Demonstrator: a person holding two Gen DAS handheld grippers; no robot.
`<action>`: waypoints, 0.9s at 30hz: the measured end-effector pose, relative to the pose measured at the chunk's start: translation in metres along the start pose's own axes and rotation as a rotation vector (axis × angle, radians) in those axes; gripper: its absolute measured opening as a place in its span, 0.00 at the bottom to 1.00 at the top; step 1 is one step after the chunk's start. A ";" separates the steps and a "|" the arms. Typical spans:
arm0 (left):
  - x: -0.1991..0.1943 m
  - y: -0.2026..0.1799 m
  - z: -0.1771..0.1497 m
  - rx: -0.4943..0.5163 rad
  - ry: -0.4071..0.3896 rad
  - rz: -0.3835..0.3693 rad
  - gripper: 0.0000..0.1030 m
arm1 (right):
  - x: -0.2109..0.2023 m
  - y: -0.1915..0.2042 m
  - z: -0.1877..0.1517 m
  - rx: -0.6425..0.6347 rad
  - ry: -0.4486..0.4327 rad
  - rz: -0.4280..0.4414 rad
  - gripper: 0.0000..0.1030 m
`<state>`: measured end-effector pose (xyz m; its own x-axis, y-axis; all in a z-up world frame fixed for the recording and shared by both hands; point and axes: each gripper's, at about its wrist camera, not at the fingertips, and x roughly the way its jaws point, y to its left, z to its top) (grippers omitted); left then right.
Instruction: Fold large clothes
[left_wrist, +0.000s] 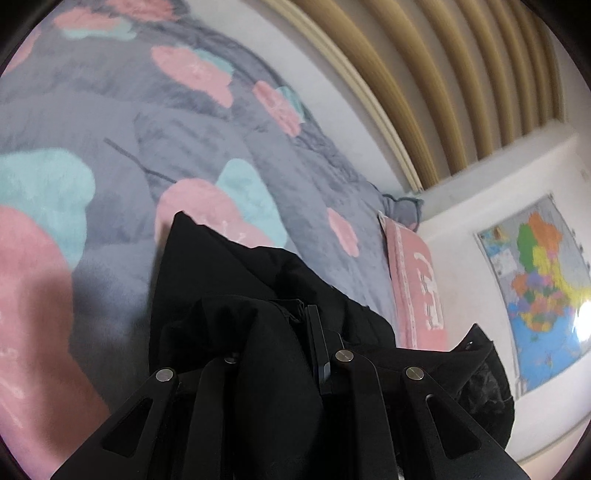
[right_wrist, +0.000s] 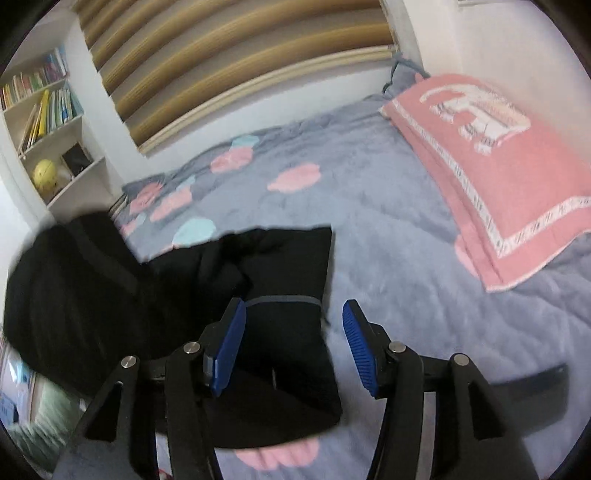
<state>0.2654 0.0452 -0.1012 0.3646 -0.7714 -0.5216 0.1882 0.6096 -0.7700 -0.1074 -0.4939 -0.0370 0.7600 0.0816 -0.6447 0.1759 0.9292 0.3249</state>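
I am working over a bed (right_wrist: 388, 229) spread with a grey plush blanket (left_wrist: 207, 122) patterned with pink and teal flower shapes. Along its far side the wall carries a panel of tan ribbed slats (right_wrist: 236, 55). I count one pink pillow (right_wrist: 491, 162) with a white elephant design at the head of the bed, one white bookshelf (right_wrist: 48, 110) holding rows of books and one yellow ball (right_wrist: 45, 173), and one coloured map (left_wrist: 543, 288) on the white wall.

There is one black garment (right_wrist: 258, 295), lying bunched on the blanket; part of it trails off to the left in the right wrist view.

My left tool (left_wrist: 295, 332) is clamped on a fold of that black cloth, which drapes over its fingers and hides most of them. My right tool (right_wrist: 293, 314) stands with its two blue pads (right_wrist: 229, 350) apart, a part of the garment lying between them but untouched by the pads.
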 end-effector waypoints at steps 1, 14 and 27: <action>0.004 0.005 0.002 -0.022 -0.001 0.003 0.17 | 0.004 -0.003 -0.005 -0.001 0.004 -0.005 0.59; 0.017 0.010 0.021 -0.030 0.036 0.031 0.27 | 0.071 0.045 0.000 -0.070 0.039 0.089 0.75; -0.115 0.011 0.020 0.188 -0.092 0.066 0.68 | 0.206 0.011 0.032 0.033 0.221 -0.204 0.75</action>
<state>0.2437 0.1439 -0.0426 0.4623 -0.7137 -0.5262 0.3244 0.6884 -0.6487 0.0718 -0.4781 -0.1440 0.5534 -0.0255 -0.8325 0.3340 0.9224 0.1938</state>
